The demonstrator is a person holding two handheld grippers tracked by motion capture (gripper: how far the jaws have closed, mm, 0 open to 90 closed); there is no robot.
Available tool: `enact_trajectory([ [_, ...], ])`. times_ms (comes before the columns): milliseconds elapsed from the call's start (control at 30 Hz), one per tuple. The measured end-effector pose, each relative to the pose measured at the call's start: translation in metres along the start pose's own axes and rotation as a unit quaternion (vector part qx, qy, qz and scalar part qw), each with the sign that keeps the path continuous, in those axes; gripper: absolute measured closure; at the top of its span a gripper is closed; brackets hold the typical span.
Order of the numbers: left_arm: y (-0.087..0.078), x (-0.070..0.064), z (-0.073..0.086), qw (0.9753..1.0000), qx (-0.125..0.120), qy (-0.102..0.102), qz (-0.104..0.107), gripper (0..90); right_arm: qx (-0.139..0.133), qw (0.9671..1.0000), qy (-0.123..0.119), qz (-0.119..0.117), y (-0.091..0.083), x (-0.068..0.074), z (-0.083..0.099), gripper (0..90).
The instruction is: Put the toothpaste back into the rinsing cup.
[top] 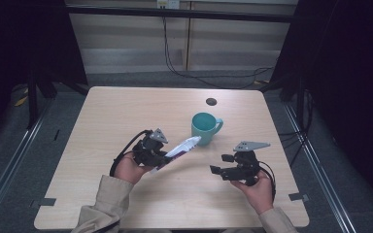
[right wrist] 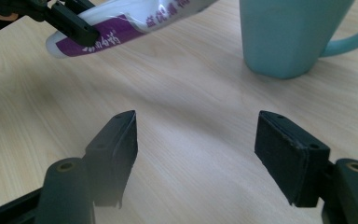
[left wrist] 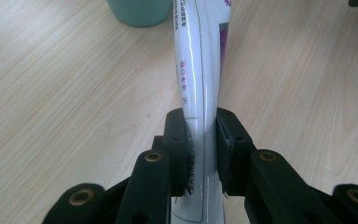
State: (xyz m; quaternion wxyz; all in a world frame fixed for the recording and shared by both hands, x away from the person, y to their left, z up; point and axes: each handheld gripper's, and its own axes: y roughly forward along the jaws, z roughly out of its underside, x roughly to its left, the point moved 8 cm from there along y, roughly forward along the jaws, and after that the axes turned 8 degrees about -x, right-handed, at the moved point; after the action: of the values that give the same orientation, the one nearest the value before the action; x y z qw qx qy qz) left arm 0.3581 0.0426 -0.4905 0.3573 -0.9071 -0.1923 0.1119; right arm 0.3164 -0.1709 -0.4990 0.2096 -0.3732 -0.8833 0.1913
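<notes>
Beige sleeves (top: pixel 108 196); 2 black hand-held grippers, left (top: pixel 161 156), right (top: pixel 222 164), grey plates, black cables.

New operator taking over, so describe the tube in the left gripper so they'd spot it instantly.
On the light wooden table, just left of the teal ceramic mug, the left gripper clamps a soft white plastic tube. Its purple band and printed lettering mark it out; it is slim and flat, unlike the round mug.

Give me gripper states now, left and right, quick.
Left gripper: closed on the white and purple tube.
Right gripper: open, holding nothing, jaws wide apart above the table.
</notes>
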Motion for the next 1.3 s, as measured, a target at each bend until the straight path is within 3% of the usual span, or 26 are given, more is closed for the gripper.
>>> enact_trajectory([
  [100,0.003,-0.005,-0.005,0.9999,-0.010,-0.006,0.004,76.4,0.001,1.0000,-0.008,0.001,0.000,0.004,-0.007,30.3],
  [233,0.007,-0.011,-0.010,0.9998,-0.014,-0.001,0.010,76.4,-0.005,1.0000,-0.006,0.002,0.000,0.007,-0.016,31.7],
  [633,0.015,-0.030,-0.026,0.9989,-0.038,0.004,0.026,76.4,-0.018,0.9993,0.031,-0.004,0.012,0.009,-0.027,35.4],
  [1033,0.019,-0.036,-0.030,0.9979,-0.054,0.001,0.034,76.4,-0.032,0.9980,0.052,-0.020,0.017,0.011,-0.037,38.7],
  [1133,0.019,-0.038,-0.032,0.9969,-0.071,0.001,0.035,76.3,-0.037,0.9972,0.060,-0.023,0.017,0.011,-0.040,43.1],
  [1167,0.019,-0.040,-0.033,0.9963,-0.078,0.002,0.037,76.2,-0.038,0.9970,0.063,-0.025,0.018,0.012,-0.041,48.2],
  [1300,0.019,-0.041,-0.033,0.9960,-0.082,-0.004,0.036,76.0,-0.041,0.9964,0.068,-0.030,0.017,0.013,-0.043,51.3],
])
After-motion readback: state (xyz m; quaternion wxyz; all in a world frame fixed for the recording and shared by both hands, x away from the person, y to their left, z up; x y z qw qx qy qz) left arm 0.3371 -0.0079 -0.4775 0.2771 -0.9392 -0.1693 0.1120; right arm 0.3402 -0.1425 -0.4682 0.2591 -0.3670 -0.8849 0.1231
